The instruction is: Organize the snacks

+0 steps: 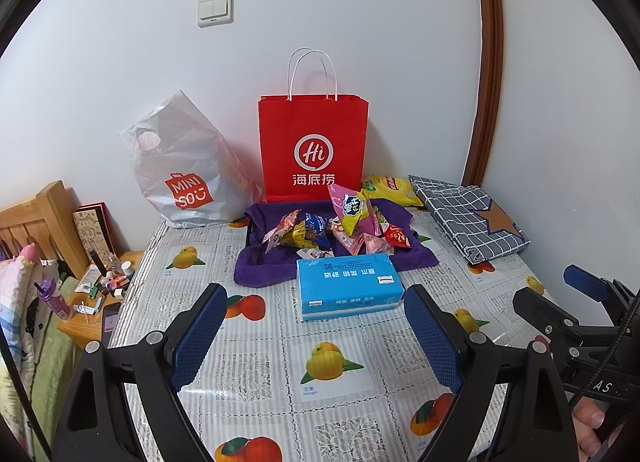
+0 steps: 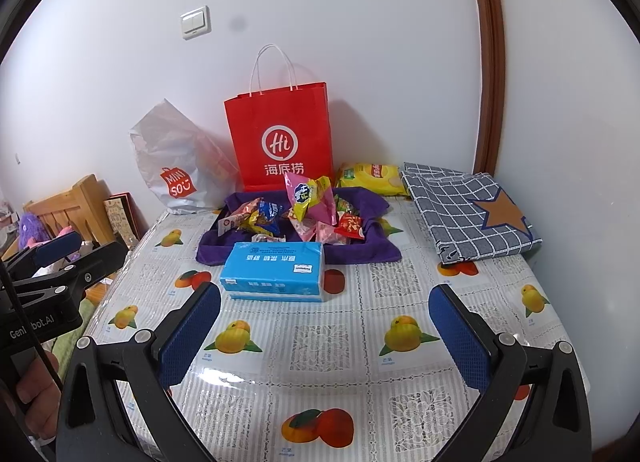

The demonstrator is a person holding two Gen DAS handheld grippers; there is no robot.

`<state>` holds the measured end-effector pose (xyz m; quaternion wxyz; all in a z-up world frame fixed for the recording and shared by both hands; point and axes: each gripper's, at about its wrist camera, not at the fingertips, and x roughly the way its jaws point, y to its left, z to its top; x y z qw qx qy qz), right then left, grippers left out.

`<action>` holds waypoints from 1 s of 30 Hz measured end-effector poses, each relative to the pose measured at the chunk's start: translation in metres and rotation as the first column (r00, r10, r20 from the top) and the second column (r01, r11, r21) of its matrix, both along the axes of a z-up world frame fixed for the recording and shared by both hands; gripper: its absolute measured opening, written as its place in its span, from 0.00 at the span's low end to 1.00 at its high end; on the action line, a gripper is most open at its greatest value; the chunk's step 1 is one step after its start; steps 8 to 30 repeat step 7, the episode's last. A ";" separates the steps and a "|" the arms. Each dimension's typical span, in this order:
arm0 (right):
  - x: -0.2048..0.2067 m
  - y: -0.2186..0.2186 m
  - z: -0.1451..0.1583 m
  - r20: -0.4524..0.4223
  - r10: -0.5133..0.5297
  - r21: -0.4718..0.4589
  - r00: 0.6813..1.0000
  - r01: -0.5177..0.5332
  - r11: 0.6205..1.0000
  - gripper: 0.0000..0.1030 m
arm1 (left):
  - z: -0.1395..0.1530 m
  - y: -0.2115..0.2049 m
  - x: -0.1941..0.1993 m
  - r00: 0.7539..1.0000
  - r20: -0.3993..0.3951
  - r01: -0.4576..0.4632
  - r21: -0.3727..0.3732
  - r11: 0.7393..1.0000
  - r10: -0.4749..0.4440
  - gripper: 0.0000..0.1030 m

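**Jaws wide and empty, snacks straight ahead behind the tissue pack**

Jaws of the left gripper (image 1: 316, 342) spread wide, holding nothing, hovering above the tabletop (image 1: 280, 362). Same for the right gripper (image 2: 325, 340): spread wide, empty, off to the side and about level with the other. Just ahead of both, lying broadside with its long axis across the line of reach, sat a blue tissue pack (image 1: 349, 286), touching the near edge of a purple cloth (image 1: 260, 266). Heaped on that cloth, directly beyond the pack, lay the snack packets (image 1: 340, 227), one pink-and-yellow packet (image 1: 352, 209) standing tallest. Neither gripper clearly nearer. Probably called for a reach up and over the pack. Behind the heap stood a red paper bag (image 1: 314, 149) upright against the wall, a white plastic bag (image 1: 188, 177) to its left, a yellow chip bag (image 1: 394, 189) and folded checked fabric (image 1: 472, 221) to its right.
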<state>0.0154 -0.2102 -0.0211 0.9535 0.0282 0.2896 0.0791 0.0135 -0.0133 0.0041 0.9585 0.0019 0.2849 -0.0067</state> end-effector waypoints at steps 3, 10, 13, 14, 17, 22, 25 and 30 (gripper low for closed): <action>0.000 0.000 0.000 -0.002 0.000 -0.001 1.000 0.000 1.000 1.00 | 0.000 0.000 0.000 1.000 0.000 -0.002 0.001 1.000 0.002 0.87; 0.000 0.000 0.000 -0.001 0.000 0.000 1.000 0.000 1.000 1.00 | 0.001 0.003 0.000 1.000 -0.002 -0.010 0.000 1.000 0.010 0.87; 0.000 0.000 0.000 -0.001 0.000 0.000 1.000 0.000 1.000 1.00 | 0.001 0.003 0.000 1.000 -0.002 -0.010 0.000 1.000 0.010 0.87; 0.000 0.000 0.000 -0.001 0.000 0.000 1.000 0.000 1.000 1.00 | 0.001 0.003 0.000 1.000 -0.002 -0.010 0.000 1.000 0.010 0.87; 0.000 0.000 0.000 -0.001 0.000 0.000 1.000 0.000 1.000 1.00 | 0.001 0.003 0.000 1.000 -0.002 -0.010 0.000 1.000 0.010 0.87; 0.000 0.000 0.000 -0.001 0.000 0.000 1.000 0.000 1.000 1.00 | 0.001 0.003 0.000 1.000 -0.002 -0.010 0.000 1.000 0.010 0.87; 0.000 0.000 0.000 -0.001 0.000 0.000 1.000 0.000 1.000 1.00 | 0.001 0.003 0.000 1.000 -0.002 -0.010 0.000 1.000 0.010 0.87; 0.000 0.000 0.000 -0.001 0.000 0.000 1.000 0.000 1.000 1.00 | 0.001 0.003 0.000 1.000 -0.002 -0.010 0.000 1.000 0.010 0.87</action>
